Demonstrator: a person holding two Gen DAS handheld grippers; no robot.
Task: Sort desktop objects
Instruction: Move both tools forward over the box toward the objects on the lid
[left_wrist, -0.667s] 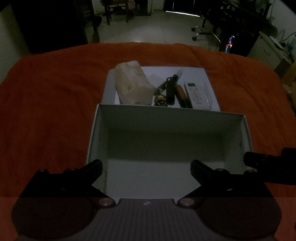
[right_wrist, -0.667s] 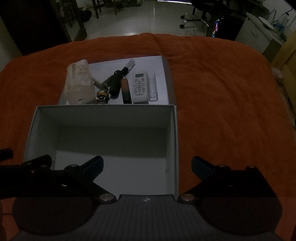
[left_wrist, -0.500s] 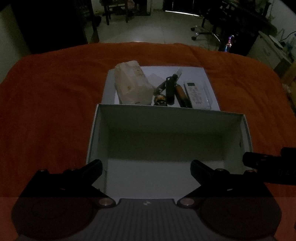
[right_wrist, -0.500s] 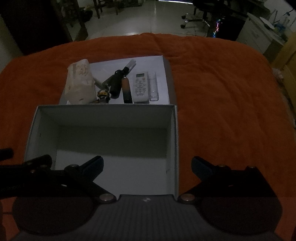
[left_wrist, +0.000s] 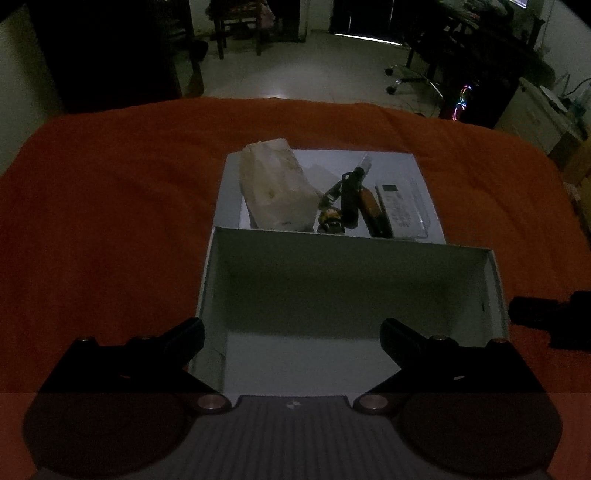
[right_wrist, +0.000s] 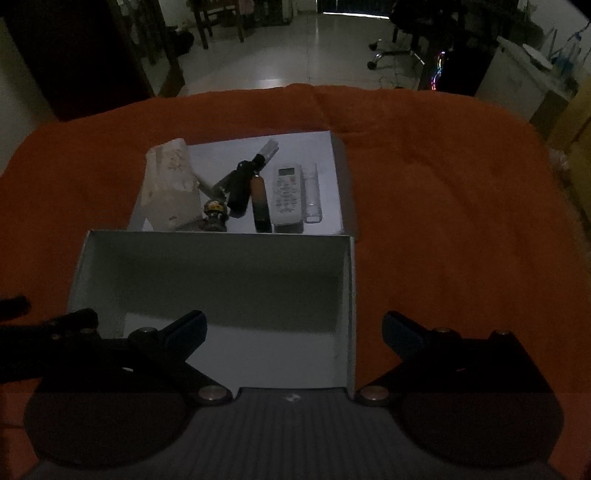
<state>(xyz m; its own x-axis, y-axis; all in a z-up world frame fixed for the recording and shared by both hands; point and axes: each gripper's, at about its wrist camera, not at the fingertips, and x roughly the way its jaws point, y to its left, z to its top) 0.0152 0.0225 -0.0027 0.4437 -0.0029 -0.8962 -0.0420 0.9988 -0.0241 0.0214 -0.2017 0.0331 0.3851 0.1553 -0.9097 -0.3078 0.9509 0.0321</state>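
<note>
- We see the remote (right_wrist: 287, 195) lying flat on the white lid (right_wrist: 334, 173), long axis running toward the far edge of the orange-covered counter (right_wrist: 443, 206), display end farthest.
- Beside it lie a clear tube (right_wrist: 312, 197), a brown bottle (right_wrist: 259, 201), a black flashlight (right_wrist: 240, 186) and a tissue pack (right_wrist: 170, 186).
- The empty white box (left_wrist: 493, 288) stands between them and us.
- Our left claw (left_wrist: 291, 332) and right claw (right_wrist: 293, 330) hang wide apart, empty.

Dim domestic room, likely a home living or study area: tiled floor (left_wrist: 295, 74), wooden chair (left_wrist: 240, 29), wheeled office chair (left_wrist: 413, 74), computer case with coloured lights (left_wrist: 461, 103), and an orange cloth (left_wrist: 110, 203) covering the work surface.
</note>
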